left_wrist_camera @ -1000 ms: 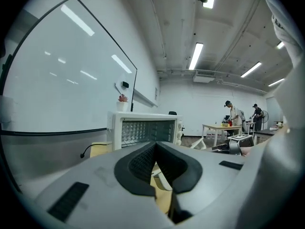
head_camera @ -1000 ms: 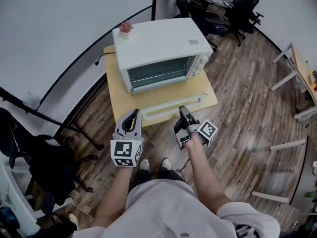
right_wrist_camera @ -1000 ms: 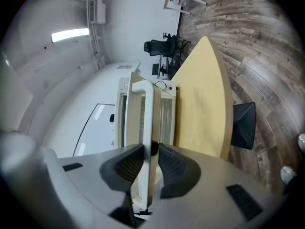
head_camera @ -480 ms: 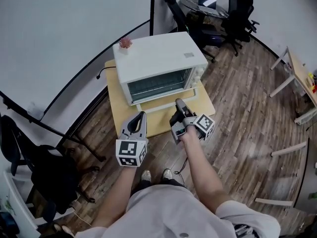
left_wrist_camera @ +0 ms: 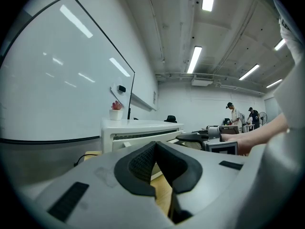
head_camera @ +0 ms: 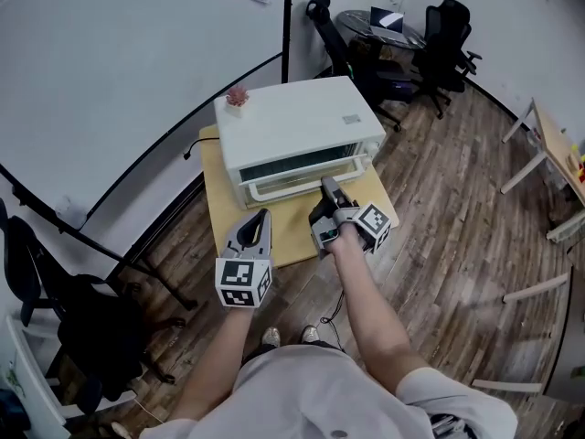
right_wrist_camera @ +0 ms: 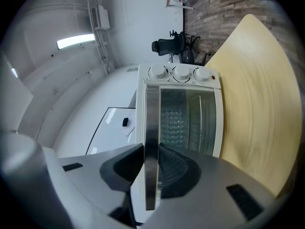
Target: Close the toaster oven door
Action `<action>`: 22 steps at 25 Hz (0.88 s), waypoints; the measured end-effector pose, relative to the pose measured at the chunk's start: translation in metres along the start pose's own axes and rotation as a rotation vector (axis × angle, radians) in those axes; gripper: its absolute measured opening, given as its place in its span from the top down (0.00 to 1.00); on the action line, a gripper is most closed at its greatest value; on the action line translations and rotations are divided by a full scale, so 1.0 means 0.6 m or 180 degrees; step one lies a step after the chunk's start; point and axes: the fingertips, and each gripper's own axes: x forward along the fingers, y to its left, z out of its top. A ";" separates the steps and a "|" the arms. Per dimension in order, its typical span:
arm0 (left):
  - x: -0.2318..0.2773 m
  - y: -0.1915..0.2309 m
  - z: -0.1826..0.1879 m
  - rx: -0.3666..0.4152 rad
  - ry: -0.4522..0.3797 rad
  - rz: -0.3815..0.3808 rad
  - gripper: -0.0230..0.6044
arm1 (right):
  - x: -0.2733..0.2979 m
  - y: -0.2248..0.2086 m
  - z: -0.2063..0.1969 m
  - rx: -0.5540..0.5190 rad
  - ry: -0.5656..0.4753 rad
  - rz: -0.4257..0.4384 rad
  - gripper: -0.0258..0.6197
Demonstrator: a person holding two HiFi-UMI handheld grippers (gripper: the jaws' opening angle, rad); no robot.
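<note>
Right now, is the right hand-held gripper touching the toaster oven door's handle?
Touching. The right gripper view shows the right hand-held gripper with its jaws shut on the door handle, leaving no gap on either side of the bar.

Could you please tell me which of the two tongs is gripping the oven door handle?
The right tongs: their jaws clamp the silver handle, whereas the left tongs are shut on nothing, short of the oven.

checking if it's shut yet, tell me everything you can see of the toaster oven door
The toaster oven door is a glass pane in a white frame, with a rack visible behind it and a silver bar handle. It sits close against the oven front, nearly or fully shut. The right gripper clamps the handle.
</note>
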 end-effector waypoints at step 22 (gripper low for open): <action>0.024 0.012 0.021 0.0054 -0.0074 -0.0014 0.94 | 0.046 0.022 0.011 -0.0136 0.0072 0.0256 0.68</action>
